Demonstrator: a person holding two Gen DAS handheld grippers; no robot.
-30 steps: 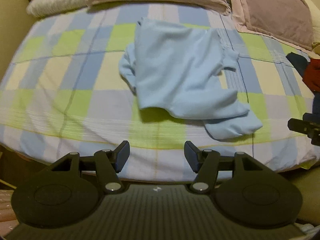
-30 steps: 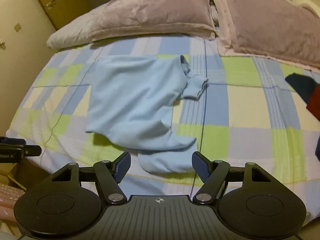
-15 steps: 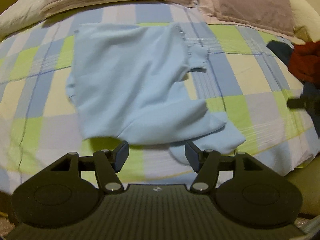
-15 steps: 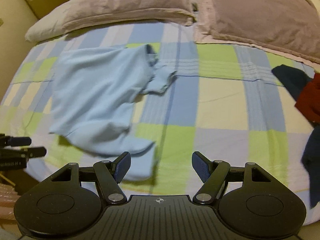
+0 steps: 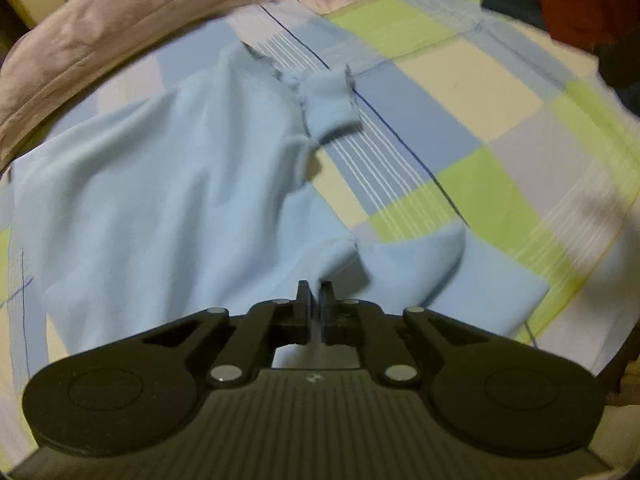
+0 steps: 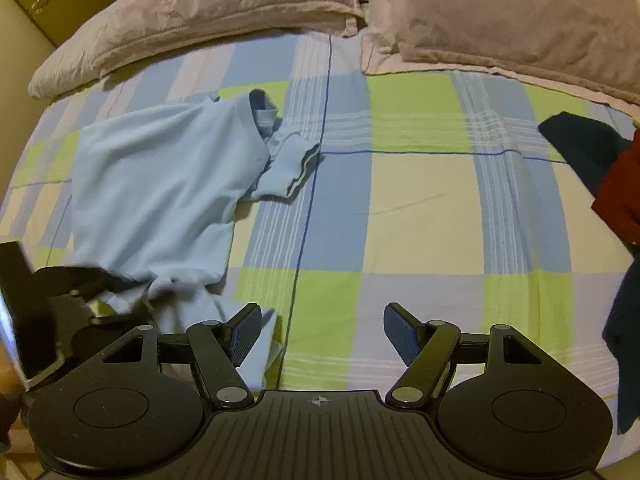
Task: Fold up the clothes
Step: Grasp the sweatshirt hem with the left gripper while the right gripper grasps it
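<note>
The light-blue shirt (image 6: pixel 160 184) lies spread on the checked bedsheet (image 6: pixel 420 208) toward 9 o'clock in the right wrist view, its collar pointing to 12 o'clock near the mauve pillows (image 6: pixel 224 12) and one short sleeve (image 6: pixel 288 164) sticking out toward 3 o'clock. The left gripper (image 5: pixel 315 300) has its fingers pressed together on the shirt's near hem edge at 6 o'clock — the cloth bunches and rises slightly there. The right gripper (image 6: pixel 320 332) hangs over bare sheet just beside the shirt's lower corner, fingers spread wide and holding nothing — dark and red clothes (image 6: pixel 616 184) sit at 3 o'clock.
</note>
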